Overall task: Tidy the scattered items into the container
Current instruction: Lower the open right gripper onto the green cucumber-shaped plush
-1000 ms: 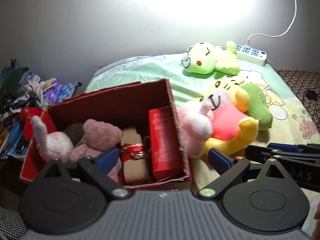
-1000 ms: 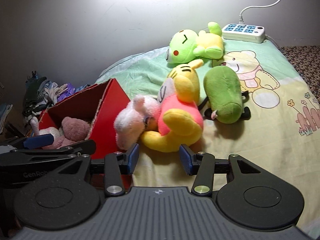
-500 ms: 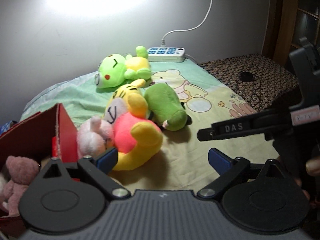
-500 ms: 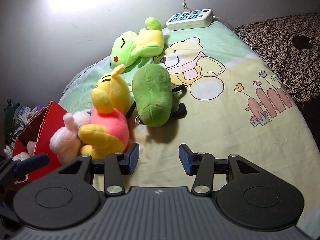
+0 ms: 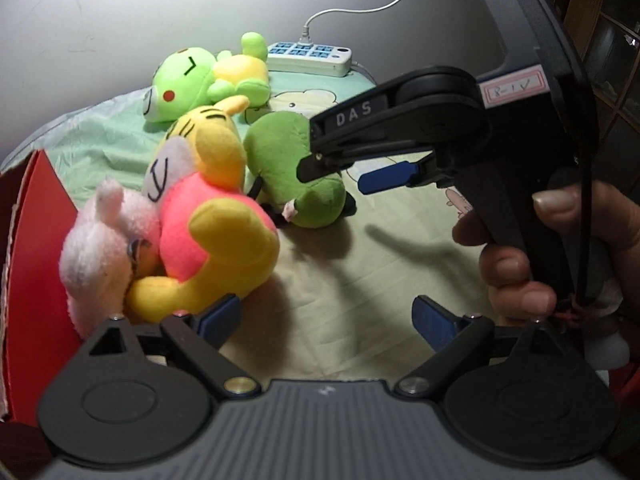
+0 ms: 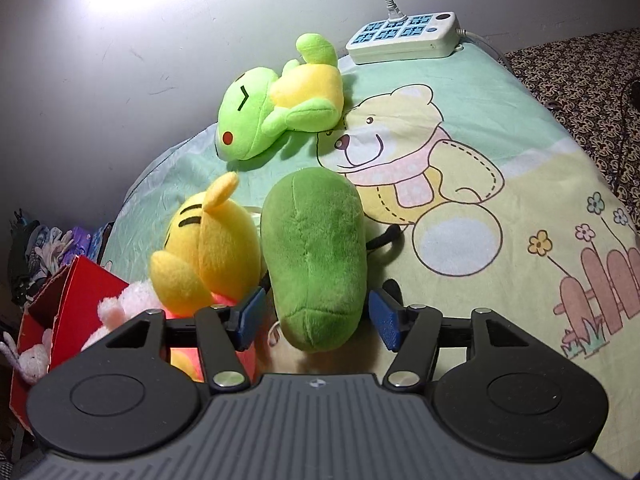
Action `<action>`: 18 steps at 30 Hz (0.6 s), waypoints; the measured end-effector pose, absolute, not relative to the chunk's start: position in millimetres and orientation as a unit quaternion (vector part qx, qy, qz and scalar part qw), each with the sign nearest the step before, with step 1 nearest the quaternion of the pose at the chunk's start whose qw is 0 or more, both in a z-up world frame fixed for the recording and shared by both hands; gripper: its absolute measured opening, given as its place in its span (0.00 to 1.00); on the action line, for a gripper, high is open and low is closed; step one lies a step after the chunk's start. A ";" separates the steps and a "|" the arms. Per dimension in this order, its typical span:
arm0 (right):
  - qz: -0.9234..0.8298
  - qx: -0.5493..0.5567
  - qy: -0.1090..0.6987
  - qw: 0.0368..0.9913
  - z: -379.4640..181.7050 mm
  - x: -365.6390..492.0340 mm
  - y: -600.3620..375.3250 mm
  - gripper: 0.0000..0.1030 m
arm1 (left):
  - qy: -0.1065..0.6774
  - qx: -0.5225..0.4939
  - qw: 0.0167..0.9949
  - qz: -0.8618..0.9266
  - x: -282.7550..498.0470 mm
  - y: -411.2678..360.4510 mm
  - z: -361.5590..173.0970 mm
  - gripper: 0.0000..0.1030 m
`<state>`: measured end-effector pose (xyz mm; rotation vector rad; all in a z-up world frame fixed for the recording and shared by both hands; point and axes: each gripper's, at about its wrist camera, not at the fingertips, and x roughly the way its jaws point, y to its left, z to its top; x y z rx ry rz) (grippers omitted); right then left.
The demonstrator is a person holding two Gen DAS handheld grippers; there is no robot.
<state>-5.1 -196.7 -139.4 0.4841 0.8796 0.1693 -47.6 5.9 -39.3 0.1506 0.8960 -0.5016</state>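
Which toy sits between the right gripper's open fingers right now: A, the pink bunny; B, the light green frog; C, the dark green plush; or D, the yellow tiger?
C: in the right wrist view the dark green plush lies between the fingers of the right gripper, whose jaws have just been opening and do not press on it.

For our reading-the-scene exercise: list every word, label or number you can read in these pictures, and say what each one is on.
"DAS": raised letters on the finger arm of the right hand-held gripper.
Pink-edged sticker on that gripper's body: handwritten, perhaps "8-1V", not surely readable.
Power strip: no readable markings.
Sheet: pictures only, no words.
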 end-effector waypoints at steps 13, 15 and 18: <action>0.094 0.219 0.438 0.867 -157.1 10.8 -195.4 0.52 | 0.448 0.059 0.865 -0.217 -31.1 17.9 -51.7 0.92; 0.091 0.228 0.444 0.862 -155.6 1.6 -200.4 0.51 | 0.448 0.061 0.865 -0.215 -33.1 19.3 -51.6 0.92; 0.090 0.240 0.451 0.855 -152.9 -18.5 -209.3 0.51 | 0.446 0.057 0.867 -0.214 -38.2 25.3 -50.1 0.93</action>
